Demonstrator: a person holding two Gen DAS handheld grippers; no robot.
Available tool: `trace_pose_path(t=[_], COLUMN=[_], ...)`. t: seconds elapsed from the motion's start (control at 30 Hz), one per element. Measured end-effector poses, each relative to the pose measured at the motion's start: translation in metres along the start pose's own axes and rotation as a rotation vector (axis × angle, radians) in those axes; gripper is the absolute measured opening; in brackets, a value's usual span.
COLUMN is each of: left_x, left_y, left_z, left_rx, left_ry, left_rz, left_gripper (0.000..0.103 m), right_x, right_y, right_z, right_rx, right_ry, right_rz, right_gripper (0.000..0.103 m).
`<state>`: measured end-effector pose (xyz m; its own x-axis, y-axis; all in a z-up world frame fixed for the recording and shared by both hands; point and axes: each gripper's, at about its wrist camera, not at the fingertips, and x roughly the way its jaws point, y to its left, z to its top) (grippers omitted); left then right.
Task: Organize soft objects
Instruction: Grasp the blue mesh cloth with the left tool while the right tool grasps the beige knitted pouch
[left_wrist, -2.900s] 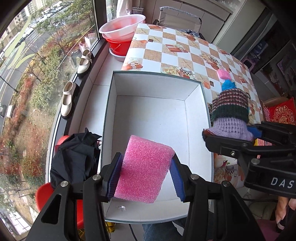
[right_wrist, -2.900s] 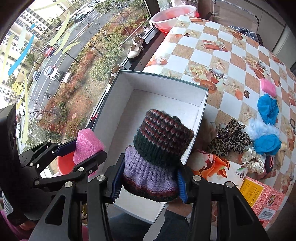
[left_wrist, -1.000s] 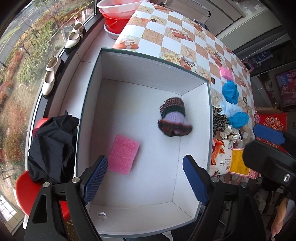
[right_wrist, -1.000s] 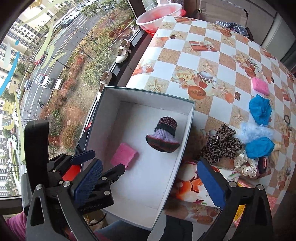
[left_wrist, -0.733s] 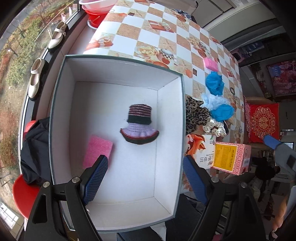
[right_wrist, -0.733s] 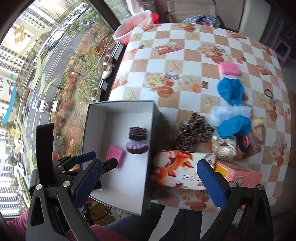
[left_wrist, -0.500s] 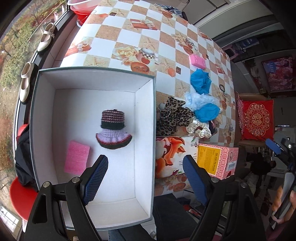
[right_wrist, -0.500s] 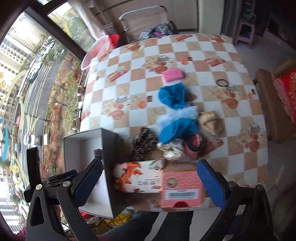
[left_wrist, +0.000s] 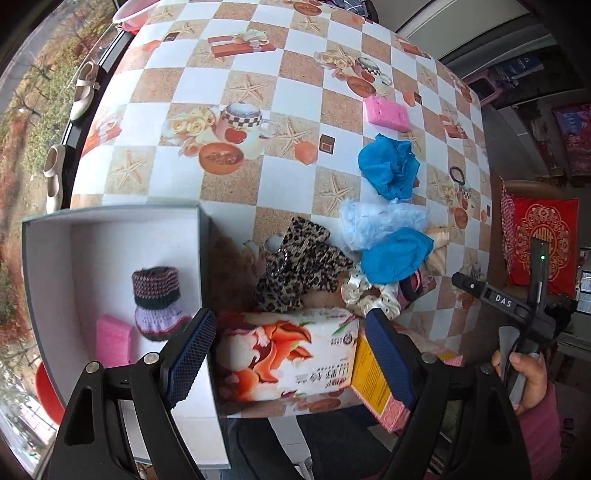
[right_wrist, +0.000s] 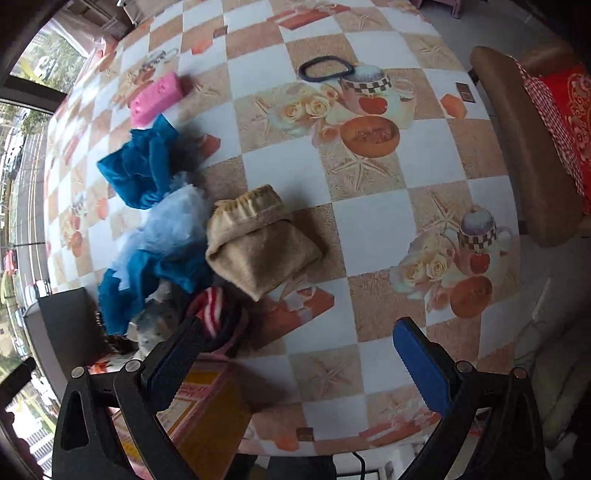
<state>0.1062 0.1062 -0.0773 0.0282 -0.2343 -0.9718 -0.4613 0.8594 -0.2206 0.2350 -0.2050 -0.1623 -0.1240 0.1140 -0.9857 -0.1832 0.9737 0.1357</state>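
- Both hands are free right now: left gripper (left_wrist: 286, 352) has its jaws spread wide with nothing between them, right gripper (right_wrist: 295, 356) likewise.
- Knit hat (left_wrist: 157, 302) and pink sponge (left_wrist: 112, 341) already sit in the white box (left_wrist: 110, 218).
- The rest is piled on the surface (right_wrist: 369, 166); the beige pouch (right_wrist: 258, 243) looks easiest for the right one.
- I'd come straight down and pinch its bunched middle so the blue cloth (right_wrist: 140, 166) touching the pile doesn't get dragged along.

pink foam sponges: two, one (left_wrist: 113, 340) in the box, one (left_wrist: 387, 112) on the table
crumpled blue cloths: two (left_wrist: 389, 168) (left_wrist: 395, 254)
printed cardboard cartons: two (left_wrist: 286, 356) (left_wrist: 373, 380)
cream shoes: two (left_wrist: 84, 92) (left_wrist: 53, 176)
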Motion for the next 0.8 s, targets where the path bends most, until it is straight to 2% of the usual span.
trace_pose_path(t=[0.07, 0.23, 0.3, 0.47, 0.63, 0.8], left_x=[0.011, 0.046, 0.063, 0.098, 0.128, 0.16], left_y=[-0.021, -0.073, -0.091, -0.125, -0.145, -0.14], left_z=[0.02, 0.068, 0.084, 0.113, 0.133, 0.145], left_rx=[0.034, 0.113, 0.134, 0.141, 0.134, 0.084], left_ry=[-0.001, 0.024, 0.04, 0.045, 0.016, 0.047], left_rz=[0.04, 0.068, 0.101, 0.143, 0.208, 0.244], left_gripper=[0.085, 0.085, 0.085, 0.085, 0.085, 0.085], right_x=[0.013, 0.03, 0.034, 0.04, 0.048, 0.055], right_y=[0.002, 0.007, 0.008, 0.014, 0.025, 0.036], right_z=[0.008, 0.019, 0.022, 0.036, 0.042, 0.046], right_rx=[-0.044, -0.137, -0.16, -0.201, -0.268, -0.334], right_ry=[0.008, 0.038, 0.043, 0.022, 0.008, -0.01], right_rz=[-0.014, -0.003, -0.002, 0.016, -0.005, -0.051], right_gripper=[0.103, 0.103, 0.103, 0.103, 0.103, 0.103])
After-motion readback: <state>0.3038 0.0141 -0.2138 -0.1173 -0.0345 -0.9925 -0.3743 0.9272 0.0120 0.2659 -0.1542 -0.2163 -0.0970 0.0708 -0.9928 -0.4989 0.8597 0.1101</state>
